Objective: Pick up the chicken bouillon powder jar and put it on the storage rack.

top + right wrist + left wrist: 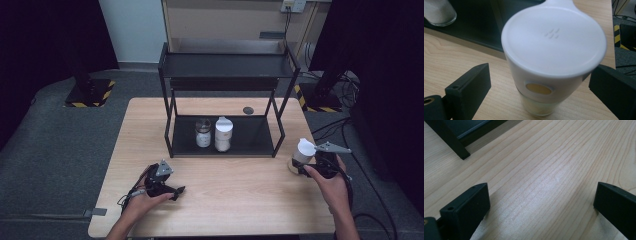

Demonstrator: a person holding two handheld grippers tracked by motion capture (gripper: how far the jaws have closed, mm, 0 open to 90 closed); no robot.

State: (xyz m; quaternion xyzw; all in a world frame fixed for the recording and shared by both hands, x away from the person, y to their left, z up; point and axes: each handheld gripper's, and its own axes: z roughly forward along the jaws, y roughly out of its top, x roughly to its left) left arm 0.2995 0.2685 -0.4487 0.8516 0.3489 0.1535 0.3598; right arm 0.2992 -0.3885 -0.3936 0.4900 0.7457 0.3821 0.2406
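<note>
Now the right gripper (541,82), jaws spread, straddles the white-lidded jar (554,50) at the table's four o'clock; squeeze below the lid. Left gripper (541,202) rests open.

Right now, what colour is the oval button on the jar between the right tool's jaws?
Yellow, set in the white-lidded glass jar; clearest in the right gripper view.

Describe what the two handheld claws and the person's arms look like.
Both claws, left and right, are black, each topped with a grey three-cornered plate and trailing a black cable. Their jaws are flat, matte black blocks with small screw holes. The forearms are bare, with no sleeves in view.
</note>
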